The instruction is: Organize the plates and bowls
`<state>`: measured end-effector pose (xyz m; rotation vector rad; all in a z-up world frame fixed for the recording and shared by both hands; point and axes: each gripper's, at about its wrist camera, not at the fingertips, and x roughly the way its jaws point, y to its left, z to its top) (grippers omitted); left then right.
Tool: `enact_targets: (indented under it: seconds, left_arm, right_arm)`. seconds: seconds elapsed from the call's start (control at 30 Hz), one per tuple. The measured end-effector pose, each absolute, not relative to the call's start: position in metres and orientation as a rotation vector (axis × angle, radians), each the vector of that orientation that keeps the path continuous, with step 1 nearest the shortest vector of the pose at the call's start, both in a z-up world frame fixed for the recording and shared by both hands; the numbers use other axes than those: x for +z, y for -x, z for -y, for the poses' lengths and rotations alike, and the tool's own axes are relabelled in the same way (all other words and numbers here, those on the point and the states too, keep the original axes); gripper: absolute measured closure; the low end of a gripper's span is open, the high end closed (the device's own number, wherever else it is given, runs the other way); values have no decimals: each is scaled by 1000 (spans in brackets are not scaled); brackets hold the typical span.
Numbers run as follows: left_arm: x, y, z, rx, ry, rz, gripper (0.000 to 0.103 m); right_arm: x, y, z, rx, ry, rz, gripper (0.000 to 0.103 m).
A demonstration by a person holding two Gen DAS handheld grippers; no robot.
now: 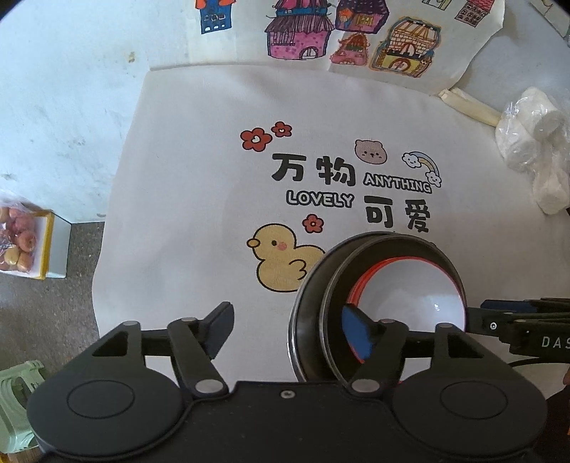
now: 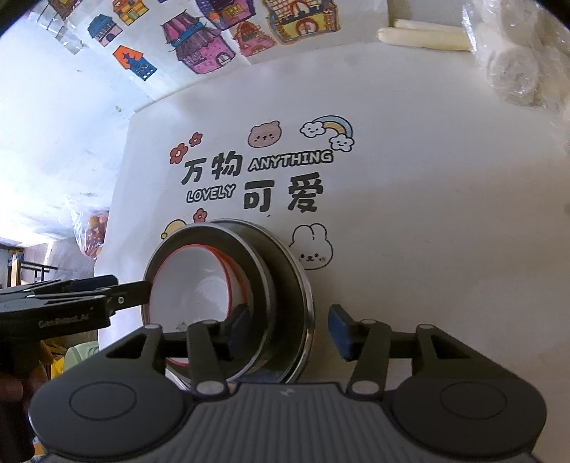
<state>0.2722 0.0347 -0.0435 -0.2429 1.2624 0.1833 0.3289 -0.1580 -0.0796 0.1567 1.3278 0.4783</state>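
A stack of dishes stands on the white printed tablecloth (image 1: 213, 149): a white bowl with an orange-red rim (image 1: 416, 288) nested in a black bowl (image 1: 333, 302) on a dark plate with a metal edge (image 1: 297, 317). The stack also shows in the right wrist view (image 2: 199, 285), with the plate's edge (image 2: 306, 299). My left gripper (image 1: 290, 331) is open; its right finger (image 1: 356, 334) reaches inside the bowls, its left finger (image 1: 219, 329) stands outside. My right gripper (image 2: 290, 326) is open; its left finger (image 2: 237, 326) is inside the bowls, its right finger (image 2: 342, 329) outside.
A plastic bag of white rolls (image 1: 534, 142) and a pale stick (image 1: 466, 107) lie at the cloth's far right. Children's house drawings (image 1: 342, 32) lie at the back. A bag of fruit on a box (image 1: 21, 238) sits on the floor at left.
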Motion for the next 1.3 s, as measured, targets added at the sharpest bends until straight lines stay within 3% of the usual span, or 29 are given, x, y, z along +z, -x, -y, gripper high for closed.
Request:
enact_targets:
  seconds: [0.53,0.67,0.77,1.3]
  left_arm:
    - [-36,-256,-35,190,159,-1216,10]
    - [-30,-249,-34,212,150,-1189,9]
    - [-24,-243,-33,229,151,-1165,1]
    - [18,-186,-1,243,179,-983,1]
  right_arm:
    - [-60,-305,167,431,-176,-1214,18]
    - [-55,-300,169,452,-181,-1172,9]
    - [-51,-293,172,475,-192,-1133,1]
    - [-13,-225,200,490,-223,-883,0]
